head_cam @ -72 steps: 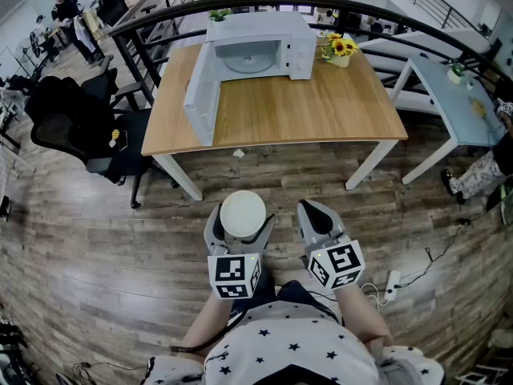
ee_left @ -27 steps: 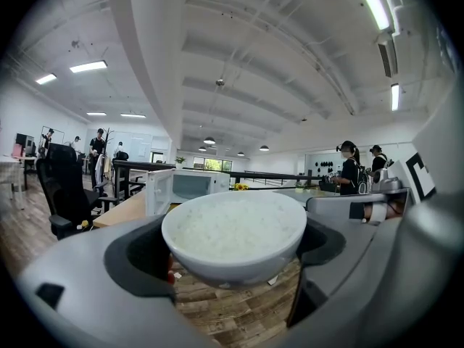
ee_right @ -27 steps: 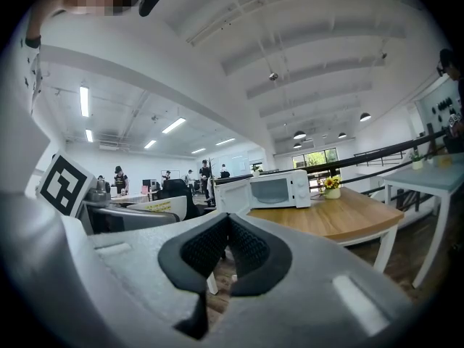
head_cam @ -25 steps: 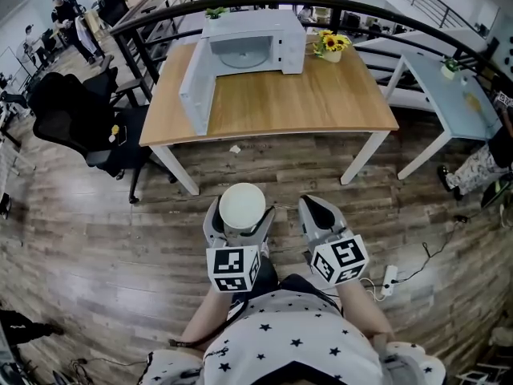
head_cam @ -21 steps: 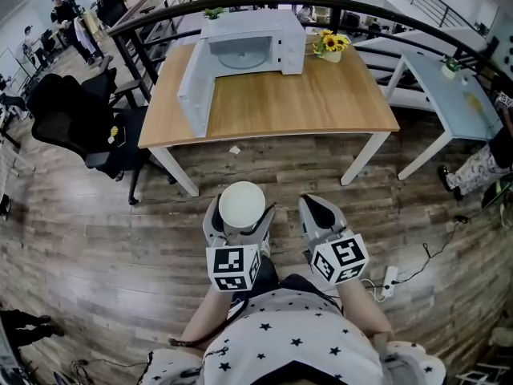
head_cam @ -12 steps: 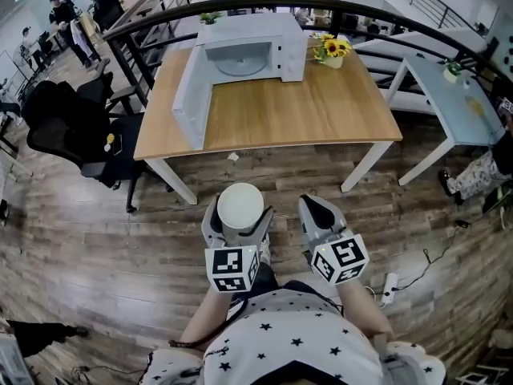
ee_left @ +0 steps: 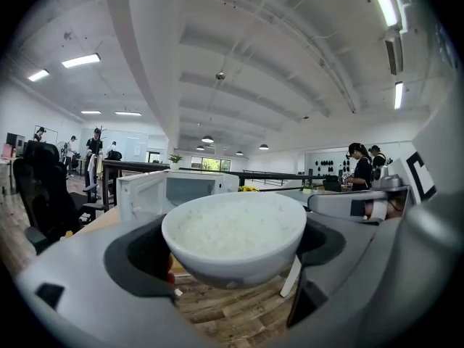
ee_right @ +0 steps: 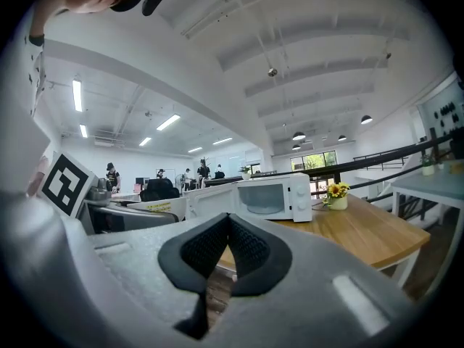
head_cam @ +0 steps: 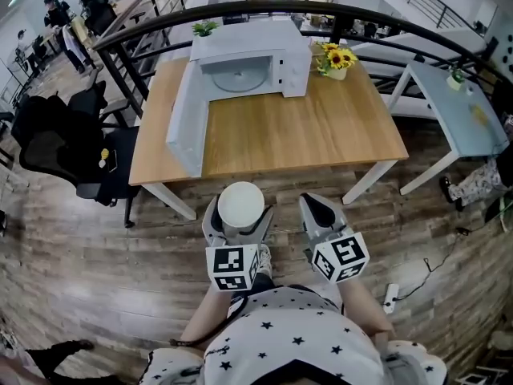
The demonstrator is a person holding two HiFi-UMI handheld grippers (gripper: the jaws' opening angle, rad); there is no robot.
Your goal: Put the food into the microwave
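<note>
1. The left gripper (head_cam: 240, 220) held a white bowl of rice (ee_left: 233, 234), with one jaw against each side of the bowl's wall. The bowl sat level and was filled with rice to just below the rim.
2. The right gripper (ee_right: 226, 230) carried nothing. Its two black pads were pressed together.
3. Both grippers were above the wooden floor (head_cam: 96, 215), short of the near edge of the bench (head_cam: 321, 127) and well apart from the microwave (head_cam: 255, 50).
4. The microwave stood at the far edge of the bench, toward its left side. Its door (head_cam: 186, 123) was swung fully open along the left edge and reached almost to the near left corner. The glass turntable (head_cam: 238, 79) was bare.
5. A pot of sunflowers (head_cam: 335, 54) stood just beside the microwave's right side.
6. Judged stage: carrying the food toward the oven, with insertion not yet begun.
7. Risk of a slip: the grip rests on a curved, glazed wall, so a jolt or slackened jaws could drop the bowl onto the floor.
8. Risk of a spill: tilting the gripper on the long reach over the bench could shed rice.
9. Risk of a collision: the open door flanks the approach, so a path too far left could knock the bowl against it. Entering too high could catch the rim on the cavity's upper frame.
</note>
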